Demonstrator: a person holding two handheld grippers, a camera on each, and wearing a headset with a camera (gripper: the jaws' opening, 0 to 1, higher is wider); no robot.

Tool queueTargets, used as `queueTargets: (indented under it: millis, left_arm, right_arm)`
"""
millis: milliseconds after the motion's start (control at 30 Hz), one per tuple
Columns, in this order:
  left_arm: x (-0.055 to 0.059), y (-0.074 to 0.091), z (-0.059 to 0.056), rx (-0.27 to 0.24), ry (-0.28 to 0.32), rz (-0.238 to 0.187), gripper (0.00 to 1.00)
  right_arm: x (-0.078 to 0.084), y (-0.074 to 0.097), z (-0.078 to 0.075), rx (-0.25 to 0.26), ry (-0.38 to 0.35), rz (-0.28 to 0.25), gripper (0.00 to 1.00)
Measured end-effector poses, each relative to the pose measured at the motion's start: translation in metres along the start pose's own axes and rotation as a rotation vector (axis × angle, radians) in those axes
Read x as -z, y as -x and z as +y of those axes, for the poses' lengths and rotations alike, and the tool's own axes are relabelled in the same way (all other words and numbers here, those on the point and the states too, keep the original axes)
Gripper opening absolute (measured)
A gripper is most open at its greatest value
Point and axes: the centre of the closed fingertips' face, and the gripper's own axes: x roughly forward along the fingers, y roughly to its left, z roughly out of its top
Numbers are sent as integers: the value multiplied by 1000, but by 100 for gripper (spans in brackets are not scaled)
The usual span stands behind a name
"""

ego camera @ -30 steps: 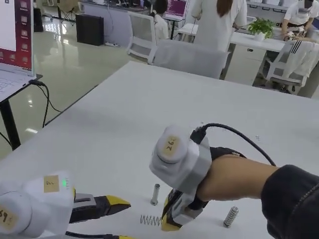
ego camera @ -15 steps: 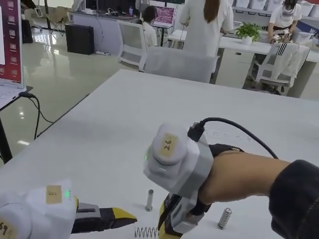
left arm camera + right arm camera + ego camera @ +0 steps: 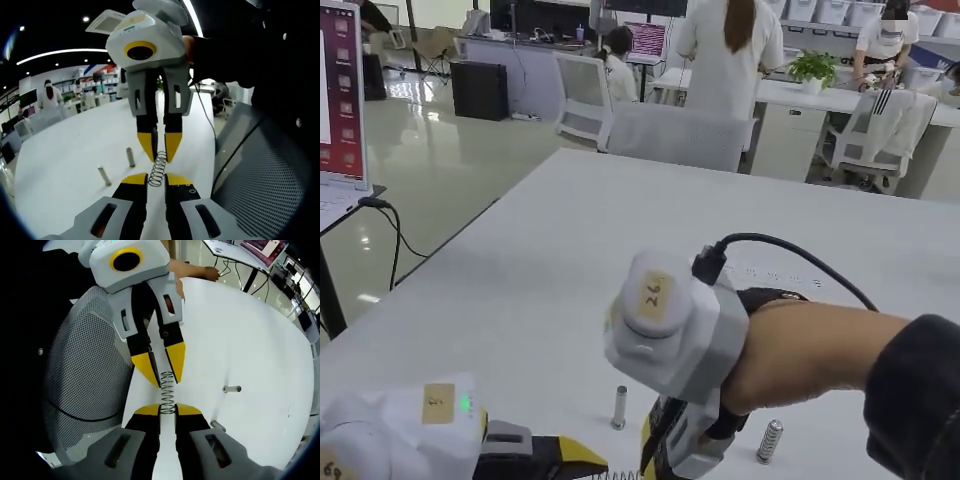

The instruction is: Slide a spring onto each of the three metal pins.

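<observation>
A thin wire spring (image 3: pixel 158 169) stretches between the two grippers, which face each other tip to tip. My left gripper (image 3: pixel 156 180) is shut on one end, and my right gripper (image 3: pixel 167 411) is shut on the other end of the spring (image 3: pixel 167 390). In the head view the right gripper (image 3: pixel 655 462) points down at the table, with the left gripper (image 3: pixel 592 464) close beside it at the bottom edge. A bare metal pin (image 3: pixel 619 408) stands just behind them. Another pin (image 3: pixel 770 440) to the right carries a spring. The left gripper view has two pins (image 3: pixel 130 156) (image 3: pixel 104 175) on the table.
The white table (image 3: pixel 620 240) stretches away toward the far edge. A grey mesh chair (image 3: pixel 85 370) sits close behind the left gripper. A cable (image 3: pixel 790 255) loops from the right gripper. People and desks stand far behind the table.
The left gripper has moved right until its tips meet the right gripper's. The spring that lay on the table between them is now held at both ends. The head camera has shifted.
</observation>
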Motion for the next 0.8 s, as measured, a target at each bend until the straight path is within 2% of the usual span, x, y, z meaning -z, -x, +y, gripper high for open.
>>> queueTargets:
  millis: [333, 800]
  left_arm:
    - [2, 1, -1, -12, -9, 10, 4]
    - [6, 0, -1, -13, -11, 22, 4]
  right_arm:
    - [-4, 6, 1, 8, 12, -4, 7]
    - [-25, 19, 3, 31, 20, -42, 7]
